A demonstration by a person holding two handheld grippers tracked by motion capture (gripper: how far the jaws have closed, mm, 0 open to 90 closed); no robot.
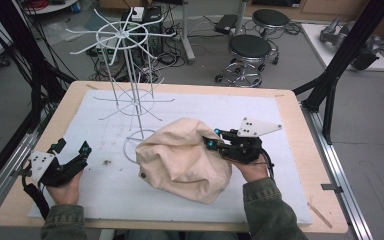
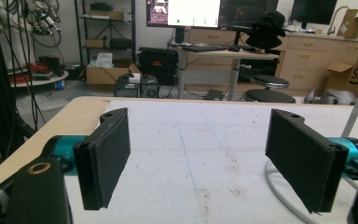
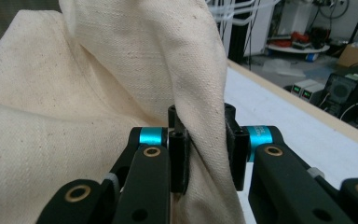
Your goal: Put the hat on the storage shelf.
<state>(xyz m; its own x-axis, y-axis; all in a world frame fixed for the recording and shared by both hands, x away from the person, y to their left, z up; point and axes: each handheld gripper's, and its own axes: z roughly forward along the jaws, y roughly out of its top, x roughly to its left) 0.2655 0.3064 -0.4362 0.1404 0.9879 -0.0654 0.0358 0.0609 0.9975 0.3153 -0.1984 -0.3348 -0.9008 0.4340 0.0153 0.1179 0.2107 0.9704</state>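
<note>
Your right hand-held gripper [image 3: 205, 151] clamps a fold of cream cloth [image 1: 182, 157]; your left hand-held gripper [image 2: 198, 161] gapes empty. Careless lifting could snag the wire rack [image 1: 125, 60], toppling it.

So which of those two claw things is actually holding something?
The right gripper: its jaws pinch a fold of the cream cloth bag. The left gripper rests with jaws wide apart, nothing between them.
</note>
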